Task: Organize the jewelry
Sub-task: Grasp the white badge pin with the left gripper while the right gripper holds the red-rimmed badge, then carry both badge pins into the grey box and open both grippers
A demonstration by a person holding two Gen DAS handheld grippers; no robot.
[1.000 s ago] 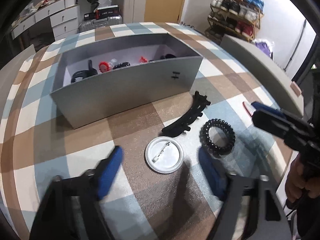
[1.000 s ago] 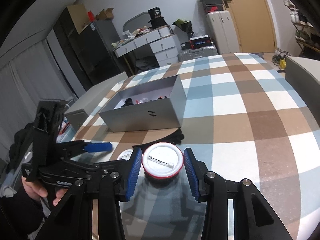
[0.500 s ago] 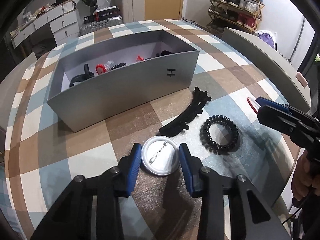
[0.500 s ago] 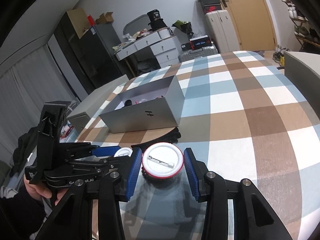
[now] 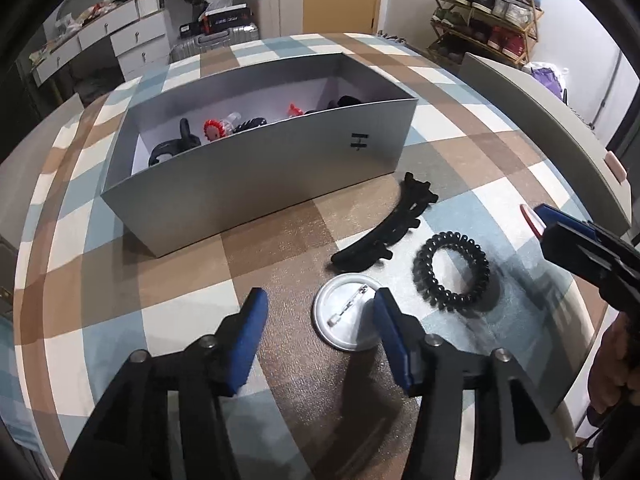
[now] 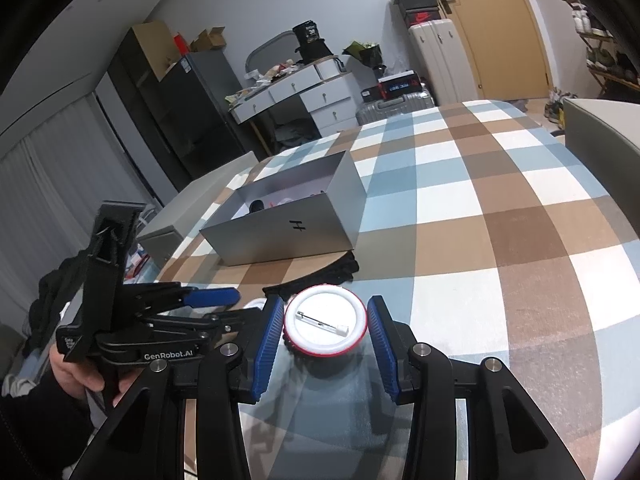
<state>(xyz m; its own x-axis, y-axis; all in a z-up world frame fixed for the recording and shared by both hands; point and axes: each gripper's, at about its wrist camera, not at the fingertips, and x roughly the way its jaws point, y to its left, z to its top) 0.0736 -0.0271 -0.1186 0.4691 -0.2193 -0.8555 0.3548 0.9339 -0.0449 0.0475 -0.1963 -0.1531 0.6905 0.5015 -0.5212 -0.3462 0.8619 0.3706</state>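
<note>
A white pin badge lies back-up on the checked table, just inside my left gripper's right-hand finger. My left gripper is opening; its pads do not press the badge. Beyond it lie a black banana hair clip and a black spiral hair tie. The grey box behind them holds black and red hair pieces. My right gripper is shut on a red-rimmed pin badge, held back-up above the table. One of its blue fingers shows at the right of the left wrist view.
Grey chair backs stand along the table's right side and another at its left. A person's hand holds the left gripper. A white dresser, suitcases and a shoe rack stand past the table.
My left gripper narrowed around the white badge, then widened again; the badge stays flat on the table. The right gripper keeps its hold on the red-rimmed badge.
</note>
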